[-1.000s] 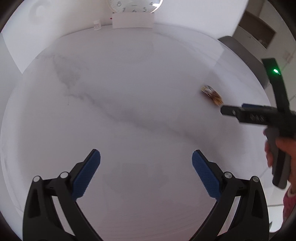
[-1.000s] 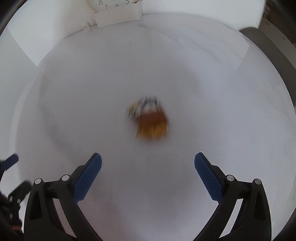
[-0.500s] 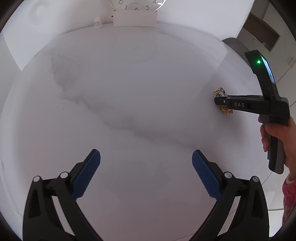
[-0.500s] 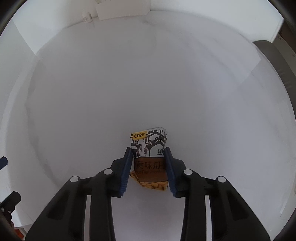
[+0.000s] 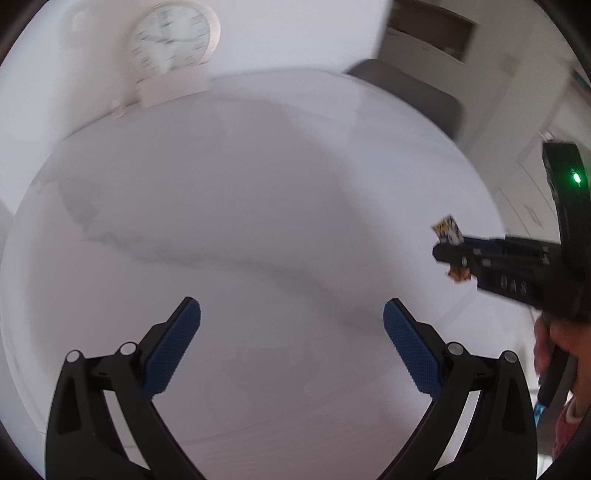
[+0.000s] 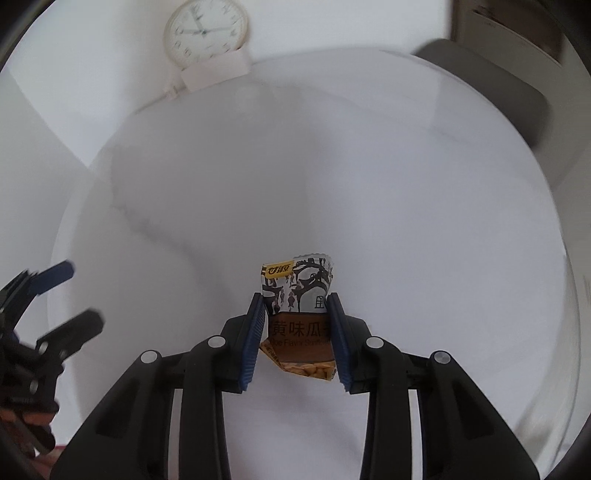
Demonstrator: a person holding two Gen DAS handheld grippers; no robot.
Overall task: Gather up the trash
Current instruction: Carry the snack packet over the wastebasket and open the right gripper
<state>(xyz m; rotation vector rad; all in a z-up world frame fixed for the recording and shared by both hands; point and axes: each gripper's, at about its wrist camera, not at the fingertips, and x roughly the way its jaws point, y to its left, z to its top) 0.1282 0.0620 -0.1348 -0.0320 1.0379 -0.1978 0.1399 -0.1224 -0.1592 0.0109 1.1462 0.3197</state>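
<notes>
A small brown, white and yellow snack wrapper (image 6: 299, 314) sits clamped between the blue pads of my right gripper (image 6: 297, 299), held above the white marble table (image 6: 406, 221). In the left wrist view the same wrapper (image 5: 448, 230) pokes out of the right gripper (image 5: 448, 254) at the right, lifted off the table (image 5: 240, 203). My left gripper (image 5: 291, 332) is open and empty over the near part of the table. It also shows at the left edge of the right wrist view (image 6: 62, 295).
A white round clock (image 6: 203, 33) on a white base stands at the table's far edge against the wall. A grey chair back (image 6: 491, 85) stands beyond the far right edge. Shelving (image 5: 432, 26) is behind it.
My right gripper closed on the wrapper and lifted it off the table. Both views have tilted up, so the clock and chair show more. The left gripper stays open.
</notes>
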